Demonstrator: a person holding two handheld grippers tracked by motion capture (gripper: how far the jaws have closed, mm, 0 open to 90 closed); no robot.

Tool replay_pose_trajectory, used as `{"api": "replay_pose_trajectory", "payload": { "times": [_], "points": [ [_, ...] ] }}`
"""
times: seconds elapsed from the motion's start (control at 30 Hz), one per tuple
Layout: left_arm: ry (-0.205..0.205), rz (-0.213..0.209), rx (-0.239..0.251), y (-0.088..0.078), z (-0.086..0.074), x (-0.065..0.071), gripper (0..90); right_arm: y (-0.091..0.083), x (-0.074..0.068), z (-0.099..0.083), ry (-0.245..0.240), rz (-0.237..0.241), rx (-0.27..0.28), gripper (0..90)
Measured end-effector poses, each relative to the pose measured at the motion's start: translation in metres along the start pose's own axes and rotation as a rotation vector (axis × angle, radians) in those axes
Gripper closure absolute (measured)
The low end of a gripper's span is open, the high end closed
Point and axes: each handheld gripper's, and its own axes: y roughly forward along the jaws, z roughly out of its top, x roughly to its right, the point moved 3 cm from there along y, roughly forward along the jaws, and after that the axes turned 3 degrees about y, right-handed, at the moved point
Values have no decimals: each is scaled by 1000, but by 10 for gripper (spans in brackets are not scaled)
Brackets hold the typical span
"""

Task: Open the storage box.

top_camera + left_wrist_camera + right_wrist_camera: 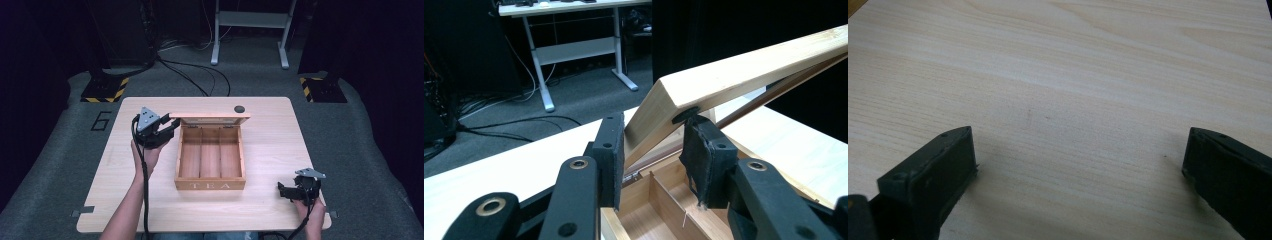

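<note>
Left gripper [651, 145] jaws clamped on tea box lid [744, 75]; right gripper [1078, 165] jaws wide apart, holding nothing.

Tea box [210, 184] mid-table [270, 150], lid [210, 119] seemingly rearward.

Light falls from above onto the bench [270, 150], which is bright and evenly lit, while the floor around it is dim and the far room sinks into near black. Shadows are soft: a faint one lies under the box [210, 159] lid. All 3 pictures are slightly soft and grainy. In the left tool view the near jaws blur; in the right tool view the wood grain looks pale, without glare.
</note>
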Motion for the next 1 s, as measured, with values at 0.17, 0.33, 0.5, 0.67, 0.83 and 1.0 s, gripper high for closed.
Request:
{"api": "replay_pose_trajectory", "payload": {
  "times": [0.17, 0.33, 0.5, 0.67, 0.83, 1.0],
  "points": [
    [0, 0, 0, 0, 0, 0, 612, 0, 0, 0, 0, 0, 0, 2],
    [1, -1, 0, 0, 0, 1, 612, 0, 0, 0, 0, 0, 0, 2],
    [-2, -3, -2, -1, -1, 1, 612, 0, 0, 0, 0, 0, 0, 2],
    [2, -6, 1, -1, -1, 0, 611, 0, 0, 0, 0, 0, 0, 2],
    [3, -5, 3, -1, -2, 1, 611, 0, 0, 0, 0, 0, 0, 2],
    [4, -5, 3, -1, -2, 1, 611, 0, 0, 0, 0, 0, 0, 2]
  ]
}}
